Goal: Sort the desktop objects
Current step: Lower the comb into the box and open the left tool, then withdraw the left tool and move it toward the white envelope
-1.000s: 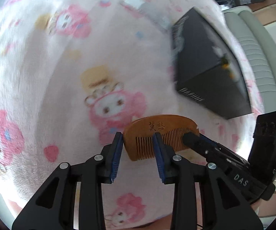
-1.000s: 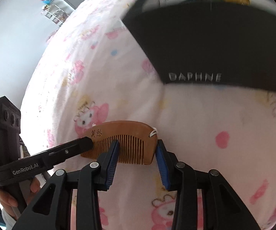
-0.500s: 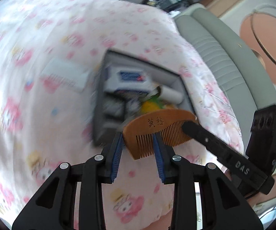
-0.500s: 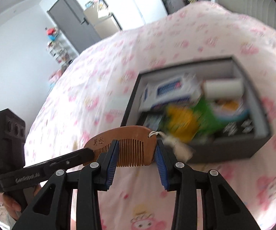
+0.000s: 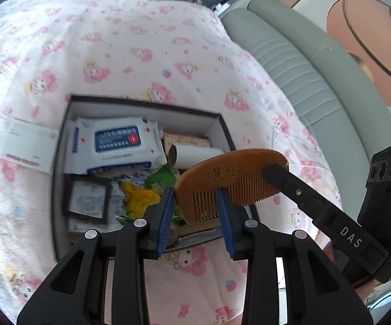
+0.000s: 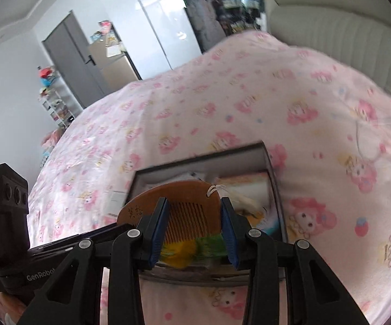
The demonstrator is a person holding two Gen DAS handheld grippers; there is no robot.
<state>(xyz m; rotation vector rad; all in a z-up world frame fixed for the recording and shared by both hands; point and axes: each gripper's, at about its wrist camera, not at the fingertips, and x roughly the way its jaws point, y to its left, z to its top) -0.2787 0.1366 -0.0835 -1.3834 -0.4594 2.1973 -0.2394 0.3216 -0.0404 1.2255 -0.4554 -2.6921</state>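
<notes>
**Comb held over the box by both grippers**

A wooden comb [image 5: 230, 178] is pinched at both ends: the left gripper [image 5: 195, 211] is pressed onto its left part, the right gripper [image 6: 194, 226] onto the end with the white string. The comb is held in the air above the near edge of the black box [image 5: 60, 168], clear of the bedspread [image 5: 114, 43].

Inside the box a pack of wet wipes [image 5: 114, 143] is seen at the far left, a white roll [image 5: 195, 155] at the far right, and a yellow and green item [image 5: 141, 197] near the front. A white card [image 5: 27, 146] lies just outside the box, on its left.

The step in hand is judged to be the carrying of the comb to the box. The next move would call for the comb to be lowered into a free spot among the contents and for both sets of tongs to be spread so that it is let go cleanly.

Compared with a second ago, the comb has been lifted off the bedspread and brought over the box, whose inside is now fully visible; the grip on both ends is unchanged.
</notes>
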